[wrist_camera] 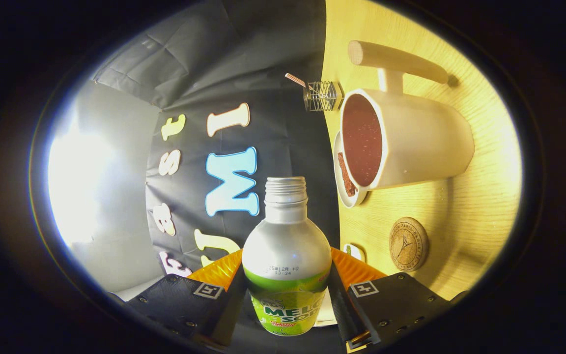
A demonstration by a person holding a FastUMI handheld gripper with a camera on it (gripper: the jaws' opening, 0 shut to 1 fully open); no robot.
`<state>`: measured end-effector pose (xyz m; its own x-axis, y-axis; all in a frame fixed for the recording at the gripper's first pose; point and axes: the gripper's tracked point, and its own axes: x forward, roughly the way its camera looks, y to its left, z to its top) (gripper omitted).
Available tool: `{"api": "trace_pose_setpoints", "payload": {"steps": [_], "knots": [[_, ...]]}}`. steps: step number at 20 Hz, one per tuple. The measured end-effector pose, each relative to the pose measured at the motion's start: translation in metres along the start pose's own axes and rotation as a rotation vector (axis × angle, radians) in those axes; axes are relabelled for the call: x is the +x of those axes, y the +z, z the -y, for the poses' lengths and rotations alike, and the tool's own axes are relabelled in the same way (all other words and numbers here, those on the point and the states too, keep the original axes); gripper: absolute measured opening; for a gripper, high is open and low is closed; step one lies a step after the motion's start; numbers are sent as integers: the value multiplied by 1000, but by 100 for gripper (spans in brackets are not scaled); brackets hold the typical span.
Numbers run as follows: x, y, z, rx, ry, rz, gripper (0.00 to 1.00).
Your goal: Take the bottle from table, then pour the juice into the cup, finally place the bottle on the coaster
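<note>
Claw (287,300) clamped on uncapped bottle (286,255), one finger each side of its body, camera rolled sideways. Beyond: cork coaster (408,244) flat on worktop (479,206). Farther: cup (410,147) with long wooden handle, small saucer (344,184) beside it, wire basket (322,96) behind.

Wooden table (479,206), light grain, seen rolled on its side from the gripper view. On it: white cup (420,142) with a wooden handle, dark reddish inside, at about 1 o'clock from the fingers. Small white dish (344,189) touching the cup's rim side, something brown on it. Wire holder (323,96) at 12 o'clock, beyond the cup. Round cork coaster (409,244) near the fingers at 2 o'clock, apart from the cup.
</note>
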<state>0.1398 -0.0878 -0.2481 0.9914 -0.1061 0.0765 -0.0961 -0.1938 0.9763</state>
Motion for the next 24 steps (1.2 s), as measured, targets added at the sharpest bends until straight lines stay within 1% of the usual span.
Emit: {"api": "trace_pose_setpoints", "payload": {"steps": [3, 7, 11, 24], "knots": [[3, 1, -2, 53, 11, 8, 79], [2, -1, 0, 65, 12, 9, 78], [3, 1, -3, 113, 27, 19, 79], [5, -3, -9, 136, 42, 15, 78]]}}
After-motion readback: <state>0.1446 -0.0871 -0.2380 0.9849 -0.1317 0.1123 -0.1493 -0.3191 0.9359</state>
